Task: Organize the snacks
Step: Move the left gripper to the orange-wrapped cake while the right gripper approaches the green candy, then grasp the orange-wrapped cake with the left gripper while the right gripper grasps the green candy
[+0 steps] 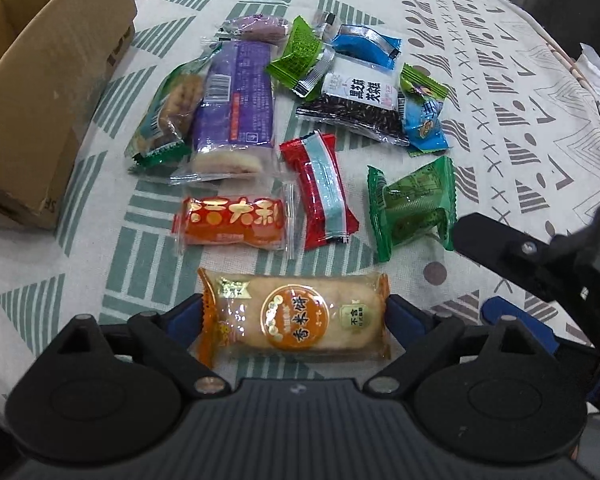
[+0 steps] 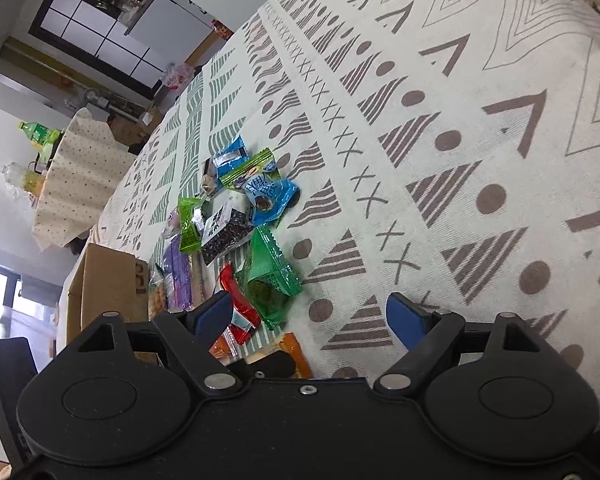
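Several wrapped snacks lie on a patterned tablecloth. An orange rice-cracker pack lies between the fingers of my left gripper, which is open around it; the blue pads sit at the pack's two ends. Beyond it lie a red-orange pack, a red bar, a green pack, a purple bar and a black seed packet. My right gripper is open and empty, hovering right of the pile; the green pack lies by its left finger.
An open cardboard box stands at the left of the snacks, also in the right wrist view. The right gripper's body shows at the right in the left wrist view. A second covered table with bottles stands beyond.
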Demonstrator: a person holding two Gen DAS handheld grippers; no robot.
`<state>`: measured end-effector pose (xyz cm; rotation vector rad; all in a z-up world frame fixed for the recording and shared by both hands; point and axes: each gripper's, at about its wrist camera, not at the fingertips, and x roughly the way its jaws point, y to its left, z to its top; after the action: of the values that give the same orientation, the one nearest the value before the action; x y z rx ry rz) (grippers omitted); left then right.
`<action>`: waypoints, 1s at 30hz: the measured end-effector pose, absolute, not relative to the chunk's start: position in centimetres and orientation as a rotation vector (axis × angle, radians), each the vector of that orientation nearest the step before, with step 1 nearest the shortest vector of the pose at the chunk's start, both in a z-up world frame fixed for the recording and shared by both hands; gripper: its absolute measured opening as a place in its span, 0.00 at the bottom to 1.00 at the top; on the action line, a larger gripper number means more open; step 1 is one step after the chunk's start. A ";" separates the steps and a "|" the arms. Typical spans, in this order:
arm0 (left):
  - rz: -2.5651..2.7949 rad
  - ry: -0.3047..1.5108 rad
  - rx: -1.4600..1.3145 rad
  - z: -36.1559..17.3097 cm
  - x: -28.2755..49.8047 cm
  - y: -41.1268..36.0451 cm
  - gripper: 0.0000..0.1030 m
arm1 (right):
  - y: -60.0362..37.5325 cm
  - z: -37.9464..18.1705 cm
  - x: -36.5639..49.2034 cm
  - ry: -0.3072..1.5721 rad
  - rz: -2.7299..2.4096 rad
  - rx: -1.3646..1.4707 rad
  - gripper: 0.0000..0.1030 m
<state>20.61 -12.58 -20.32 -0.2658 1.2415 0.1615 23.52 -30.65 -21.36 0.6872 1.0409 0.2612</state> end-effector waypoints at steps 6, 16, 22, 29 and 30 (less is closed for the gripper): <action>0.181 1.227 -0.305 -19.8 20.6 -11.7 0.78 | -29.8 -21.5 24.1 1.039 0.280 0.657 0.80; 0.208 1.210 -0.345 -18.4 20.3 -9.3 0.77 | -28.0 -21.3 25.0 1.012 0.308 0.585 0.68; 0.177 1.173 -0.307 -16.6 20.3 -8.3 0.77 | -27.5 -21.3 25.7 0.988 0.295 0.568 0.62; 0.136 1.106 -0.284 -14.2 20.8 -6.1 0.77 | -26.4 -21.3 26.0 0.993 0.314 0.532 0.36; 0.130 1.088 -0.277 -13.9 20.8 -5.8 0.77 | -26.3 -21.2 25.8 0.993 0.315 0.526 0.35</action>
<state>20.78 -5.84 -13.92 -0.2768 1.0882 0.1299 25.82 -26.32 -21.19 0.5259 0.9927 0.3146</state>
